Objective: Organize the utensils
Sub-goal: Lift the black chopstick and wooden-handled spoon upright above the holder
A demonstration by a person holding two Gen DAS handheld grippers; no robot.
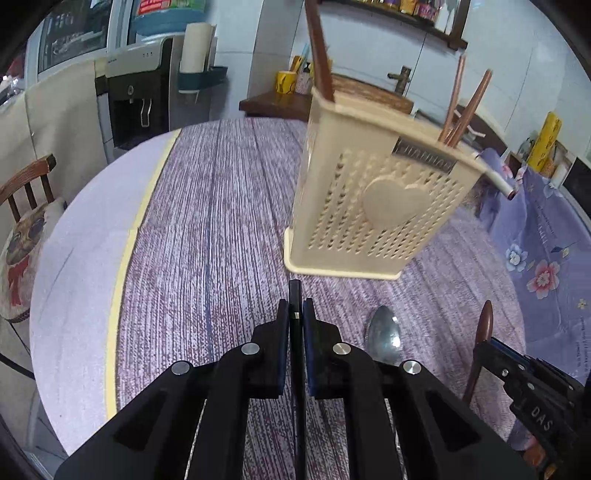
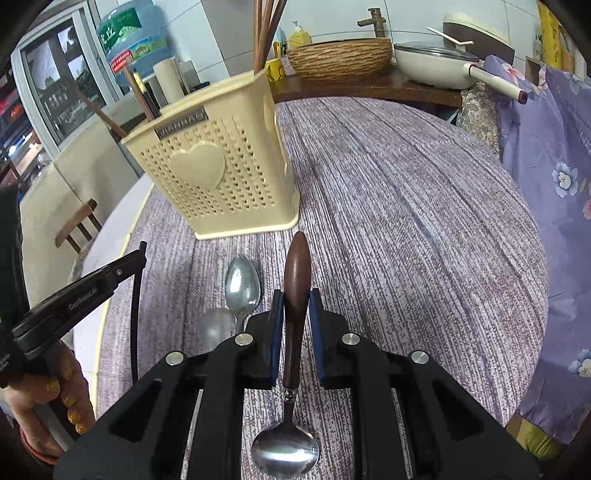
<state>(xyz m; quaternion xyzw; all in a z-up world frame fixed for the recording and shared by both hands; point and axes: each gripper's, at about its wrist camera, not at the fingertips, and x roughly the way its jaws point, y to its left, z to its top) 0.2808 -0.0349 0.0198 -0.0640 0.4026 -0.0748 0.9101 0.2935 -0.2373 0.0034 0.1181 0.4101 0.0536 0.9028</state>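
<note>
A: What are the left gripper (image 1: 295,314) fingers doing?

B: They are pressed onto a thin black chopstick (image 1: 294,295), whose tip pokes out past the blue pads. The stick runs back between the finger arms.

A: And the right gripper (image 2: 296,310)?

B: Its fingers pinch the brown wooden handle of a steel-bowled spoon (image 2: 295,280). The handle tip points toward twelve o'clock; the shiny bowl hangs at six, under the gripper body.

A: What lies beyond?

B: In the right wrist view, a bare metal spoon (image 2: 242,282) rests on the purple woven tabletop (image 2: 406,221) at about ten o'clock from the fingers, with a second, duller one (image 2: 216,326) just beside it at nine.

A: And the holder?

B: The cream perforated plastic utensil holder with a heart on its front (image 2: 218,173) stands on the tabletop at eleven o'clock, brown chopsticks (image 2: 264,33) sticking up from it. From the left wrist it sits at one o'clock.

A: Anyone visible?

B: A hand (image 2: 48,417) with yellow-painted nails, at eight o'clock, gripping the left tool.
</note>
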